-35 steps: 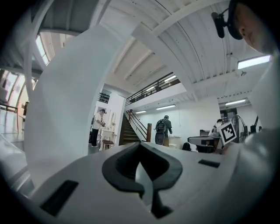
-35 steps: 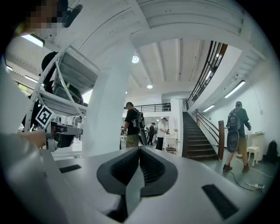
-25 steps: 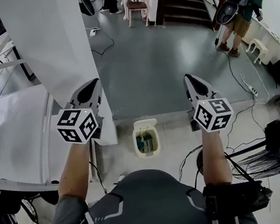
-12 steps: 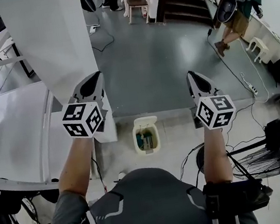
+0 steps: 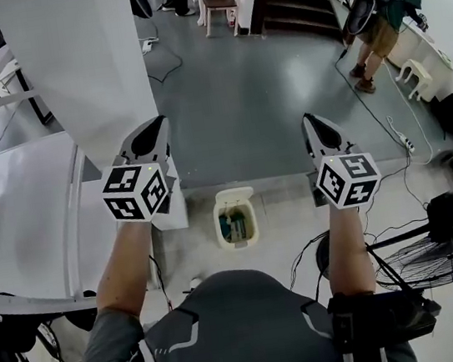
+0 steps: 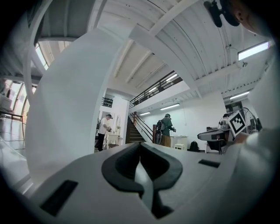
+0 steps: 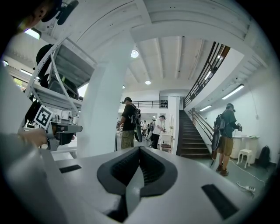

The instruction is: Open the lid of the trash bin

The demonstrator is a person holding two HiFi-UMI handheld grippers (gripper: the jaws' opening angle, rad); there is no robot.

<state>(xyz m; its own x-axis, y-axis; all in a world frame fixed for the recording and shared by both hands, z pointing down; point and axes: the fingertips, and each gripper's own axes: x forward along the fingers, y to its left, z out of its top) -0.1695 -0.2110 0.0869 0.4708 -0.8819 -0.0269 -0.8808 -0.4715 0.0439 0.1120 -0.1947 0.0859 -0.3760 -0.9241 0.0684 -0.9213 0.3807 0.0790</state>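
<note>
The trash bin (image 5: 236,219) sits low on the floor (image 5: 265,103), right in front of the person and between the two claws in the head view. Stuff shows inside it, so the lid might already be up, can't tell. The left claw (image 5: 155,129) and right claw (image 5: 310,121) are both closed on nothing and held level, well above it. The risk is that a small bin like that probably skids or tips if a closed claw shoves the lid.

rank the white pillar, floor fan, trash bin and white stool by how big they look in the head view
1. white pillar
2. floor fan, partly cut off at the edge
3. trash bin and white stool: nearly alike, stool farther off, so unranked
</note>
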